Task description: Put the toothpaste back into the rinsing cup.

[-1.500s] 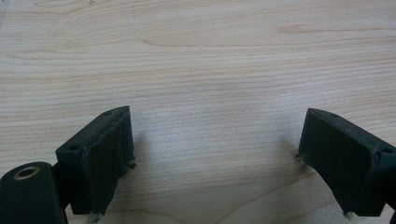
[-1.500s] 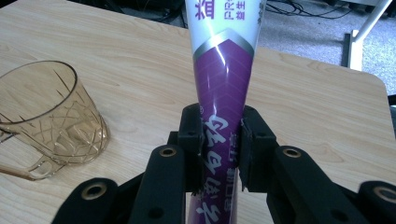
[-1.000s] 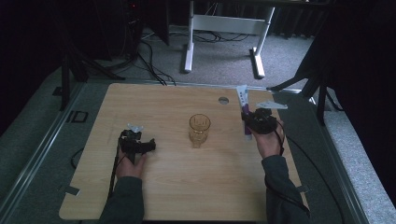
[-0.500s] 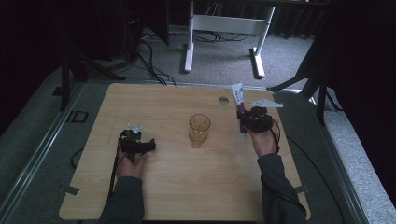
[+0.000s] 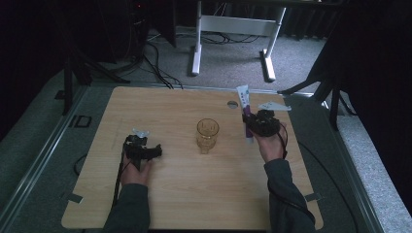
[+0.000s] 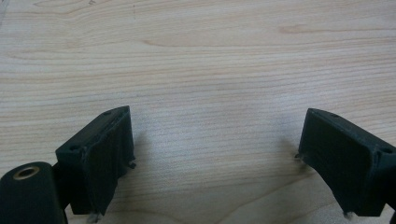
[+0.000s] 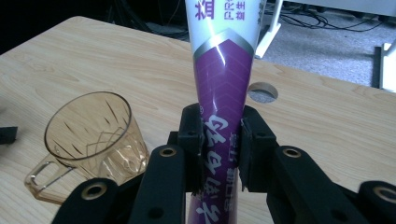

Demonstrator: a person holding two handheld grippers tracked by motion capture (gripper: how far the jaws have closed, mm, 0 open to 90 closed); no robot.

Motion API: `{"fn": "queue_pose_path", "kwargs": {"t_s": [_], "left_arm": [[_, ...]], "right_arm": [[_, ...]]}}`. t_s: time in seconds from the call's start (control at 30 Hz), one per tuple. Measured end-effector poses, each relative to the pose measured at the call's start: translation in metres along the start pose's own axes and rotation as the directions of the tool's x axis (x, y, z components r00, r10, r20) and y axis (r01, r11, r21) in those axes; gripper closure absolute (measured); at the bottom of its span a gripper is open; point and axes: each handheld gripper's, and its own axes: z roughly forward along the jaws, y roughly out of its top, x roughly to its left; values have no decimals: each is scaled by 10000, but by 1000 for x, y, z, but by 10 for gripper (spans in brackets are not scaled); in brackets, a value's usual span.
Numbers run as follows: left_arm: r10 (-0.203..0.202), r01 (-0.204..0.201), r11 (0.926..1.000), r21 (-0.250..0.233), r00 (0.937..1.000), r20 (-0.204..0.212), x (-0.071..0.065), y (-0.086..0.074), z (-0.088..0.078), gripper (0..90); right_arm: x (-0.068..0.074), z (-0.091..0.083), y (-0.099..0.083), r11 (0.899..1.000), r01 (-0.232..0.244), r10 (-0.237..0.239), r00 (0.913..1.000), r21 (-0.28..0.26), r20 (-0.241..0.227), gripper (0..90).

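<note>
Right gripper view: my right tongs (image 7: pixel 219 140) squeeze the toothpaste tube (image 7: pixel 223 70). It may knock the cup (image 7: pixel 95 135) at nine o'clock. My left tongs (image 6: pixel 210 158) stay released.

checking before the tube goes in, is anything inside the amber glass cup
The amber see-through glass cup looks empty: the wooden table shows through its wall. Its base is partly covered by the right gripper, whose jaws clamp the purple-and-white tube.

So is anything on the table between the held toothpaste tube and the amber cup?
Nothing visible. The right gripper has its jaws shut on the purple-and-white toothpaste tube, and bare wooden table lies between it and the amber glass cup. The left gripper rests well off to the side.
</note>
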Motion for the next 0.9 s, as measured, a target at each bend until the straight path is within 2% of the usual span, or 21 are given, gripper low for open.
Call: {"fn": "queue_pose_path", "kwargs": {"t_s": [0.9], "left_arm": [[2,-2,10000,10,10000,6,0,0,0,103]], "right_arm": [[12,5,9,9999,58,-63,9996,-156,-273,738]]}}
